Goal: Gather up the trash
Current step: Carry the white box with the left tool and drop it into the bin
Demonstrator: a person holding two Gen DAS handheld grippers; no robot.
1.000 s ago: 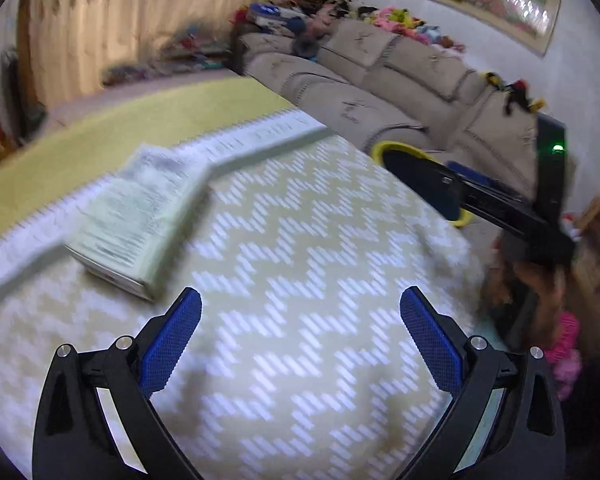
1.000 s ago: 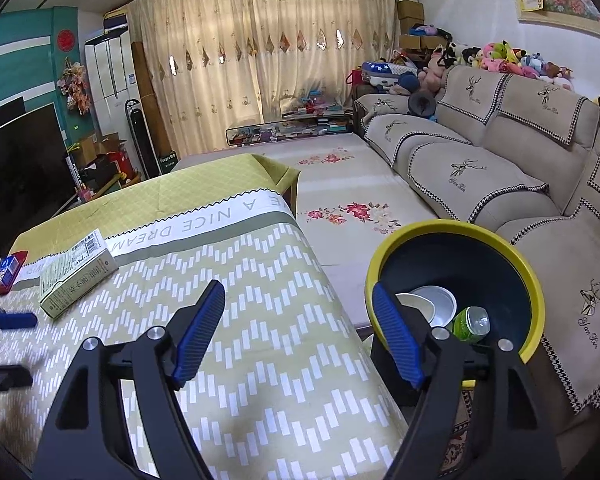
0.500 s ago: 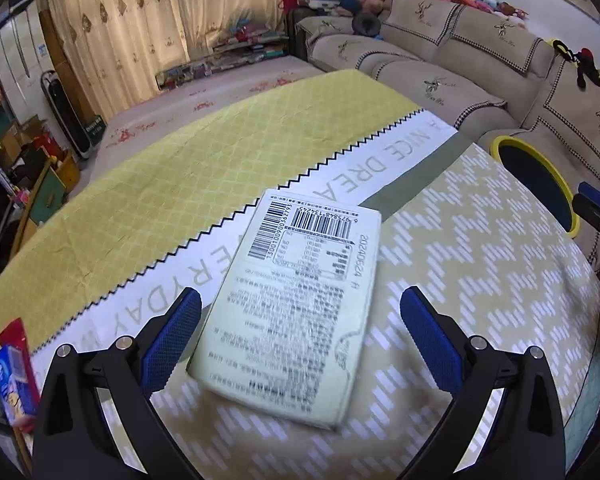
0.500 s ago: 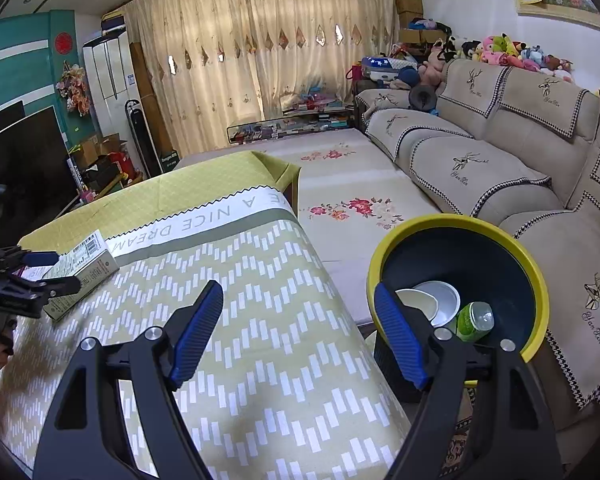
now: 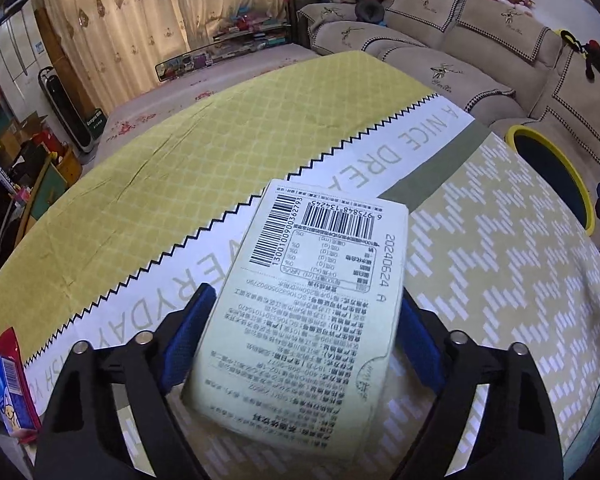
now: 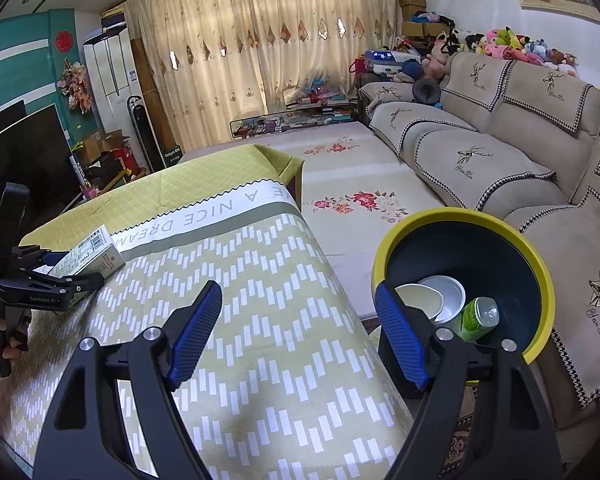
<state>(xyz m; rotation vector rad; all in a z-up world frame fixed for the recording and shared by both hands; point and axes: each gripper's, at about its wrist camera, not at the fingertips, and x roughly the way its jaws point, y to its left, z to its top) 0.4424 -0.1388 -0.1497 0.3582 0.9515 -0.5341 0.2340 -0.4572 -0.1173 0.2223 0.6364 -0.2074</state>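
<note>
The left gripper (image 5: 300, 344) straddles the pale carton (image 5: 312, 312) lying flat on the tablecloth (image 5: 500, 264) — its jaws are closing, blue pads just beside the carton's long sides. The right gripper (image 6: 296, 332) hangs wide and empty near the yellow-rimmed bin (image 6: 536, 280) — a green bottle (image 6: 476, 318) and white bowls (image 6: 444, 298) lie inside.

Daylight filters through the closed curtains (image 6: 260, 60) at the back of the room, leaving both views evenly lit and fairly sharp. Shadows on the surface (image 5: 204, 148) are soft. Fisheye bending bows the edges, and the corners go black, perhaps hiding detail there.
</note>
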